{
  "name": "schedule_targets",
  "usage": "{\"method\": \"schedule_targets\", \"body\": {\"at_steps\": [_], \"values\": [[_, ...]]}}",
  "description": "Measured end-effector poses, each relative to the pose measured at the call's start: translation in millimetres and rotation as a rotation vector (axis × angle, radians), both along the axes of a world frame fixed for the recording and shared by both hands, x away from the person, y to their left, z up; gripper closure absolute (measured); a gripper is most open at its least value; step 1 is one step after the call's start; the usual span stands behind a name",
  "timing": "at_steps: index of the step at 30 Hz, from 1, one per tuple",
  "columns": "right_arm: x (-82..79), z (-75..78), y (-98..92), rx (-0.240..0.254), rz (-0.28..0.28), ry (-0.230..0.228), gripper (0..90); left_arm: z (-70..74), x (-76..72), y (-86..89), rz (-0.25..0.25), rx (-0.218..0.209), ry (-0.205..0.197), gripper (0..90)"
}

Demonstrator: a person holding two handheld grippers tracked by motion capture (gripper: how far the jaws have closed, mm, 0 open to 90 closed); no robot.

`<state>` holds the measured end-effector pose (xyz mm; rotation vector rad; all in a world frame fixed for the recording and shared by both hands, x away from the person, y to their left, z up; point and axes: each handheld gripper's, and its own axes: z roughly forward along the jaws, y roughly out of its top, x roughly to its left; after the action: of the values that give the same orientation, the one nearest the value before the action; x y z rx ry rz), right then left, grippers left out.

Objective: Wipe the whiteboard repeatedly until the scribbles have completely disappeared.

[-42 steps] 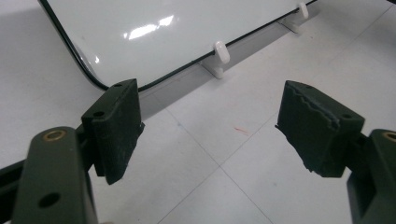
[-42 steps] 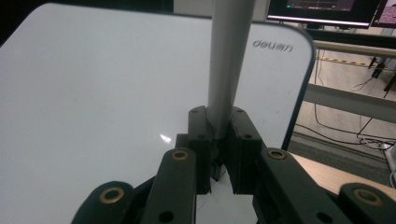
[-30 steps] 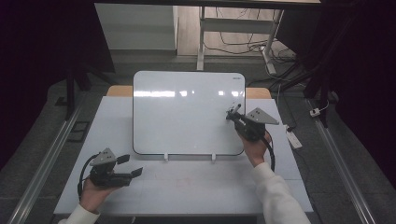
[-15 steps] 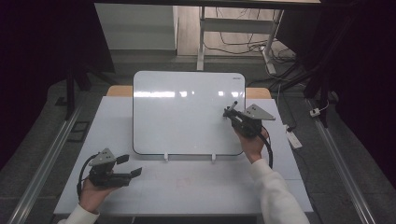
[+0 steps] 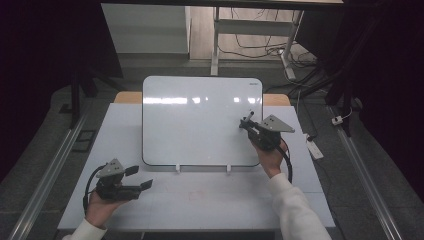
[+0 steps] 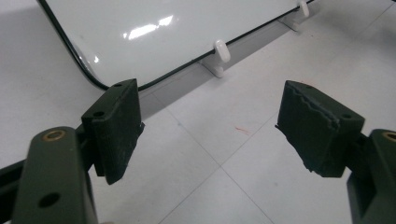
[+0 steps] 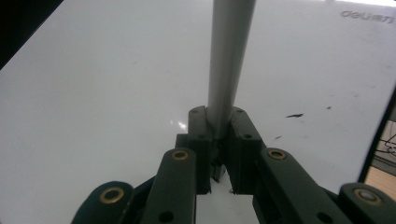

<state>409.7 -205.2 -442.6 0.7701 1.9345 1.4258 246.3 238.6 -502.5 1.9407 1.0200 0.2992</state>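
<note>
- We hold the right gripper (image 5: pixel 248 125) over the right part of the whiteboard (image 5: pixel 200 120), and its jaws are pinched tight around a grey marker (image 7: pixel 229 60).
- In the right gripper view the marker runs straight up from between the two black jaws, out over the white surface of the whiteboard (image 7: pixel 107 88).
- From above, the marker (image 5: pixel 248 117) is a short dark stick poking out of the gripper toward the far side of the board; we cannot tell whether its tip touches the surface.
- A few small dark marks sit on the board to the right of the marker in the right gripper view.
- Our left gripper (image 5: pixel 139 178) rests low over the table (image 5: pixel 210 195), near its front left corner and well apart from the marker.
- Its jaws stand wide apart with nothing between them; in the left gripper view (image 6: pixel 212 130) we see bare table in the gap.
- The whiteboard leans on two small white clips (image 5: pixel 177 169) at its near edge; one clip (image 6: pixel 221 51) shows just beyond the left gripper.
</note>
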Motion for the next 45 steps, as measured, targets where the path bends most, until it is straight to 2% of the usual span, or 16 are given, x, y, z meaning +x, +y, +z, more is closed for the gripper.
{"method": "schedule_targets", "body": {"at_steps": [4,7,10,12,14,17,20,23,25,27,29,31,35,37,42,45], "values": [[16.6,13.6,-3.2,0.048,-0.054,-0.02,81.1,0.7,-0.4,0.7,0.003,-0.005,-0.001,22.8],[22.6,16.5,-0.3,0.079,-0.054,-0.019,81.1,0.5,-0.1,2.3,0.008,-0.007,-0.001,22.8],[13.2,8.1,9.3,0.031,-0.004,-0.009,81.2,0.3,0.0,2.9,0.008,-0.009,0.0,22.8],[8.2,6.3,10.1,-0.003,0.005,-0.018,81.1,0.0,0.1,2.8,0.006,-0.007,0.0,22.8],[11.3,10.0,2.9,0.009,-0.034,-0.026,81.1,0.1,-0.1,2.2,0.004,-0.006,0.0,22.8],[20.9,17.6,-10.6,0.056,-0.085,-0.024,81.1,0.5,-0.5,2.5,0.006,-0.007,-0.002,22.8],[27.1,24.3,-13.6,0.04,-0.116,-0.053,81.1,-0.3,0.6,3.1,0.009,-0.007,0.002,22.8],[36.4,29.9,-20.9,0.101,-0.156,-0.049,81.1,-0.3,0.1,2.3,0.007,-0.003,0.002,22.8],[38.8,30.6,-20.5,0.111,-0.161,-0.049,81.1,0.0,-0.3,2.6,0.008,-0.004,0.0,22.8],[35.9,28.6,-15.9,0.101,-0.133,-0.04,81.1,0.0,-0.1,3.4,0.01,-0.008,0.001,22.8],[30.4,24.8,-9.3,0.068,-0.097,-0.036,81.1,-0.2,0.2,3.7,0.011,-0.009,0.002,22.8],[27.3,22.4,-6.7,0.048,-0.085,-0.039,81.1,-0.4,0.1,3.4,0.009,-0.007,0.002,22.8],[34.8,28.1,-17.5,0.099,-0.142,-0.041,81.1,0.2,-0.8,2.7,0.008,-0.006,-0.001,22.8],[35.5,28.5,-19.4,0.113,-0.143,-0.031,81.1,0.3,-0.8,3.3,0.009,-0.009,-0.001,22.8],[19.4,15.5,-5.5,0.041,-0.051,-0.01,81.2,0.2,-0.3,4.1,0.008,-0.011,0.0,22.8],[8.3,6.7,-4.3,0.031,-0.022,0.01,81.2,1.0,-1.2,4.4,0.008,-0.009,-0.005,22.8]]}}
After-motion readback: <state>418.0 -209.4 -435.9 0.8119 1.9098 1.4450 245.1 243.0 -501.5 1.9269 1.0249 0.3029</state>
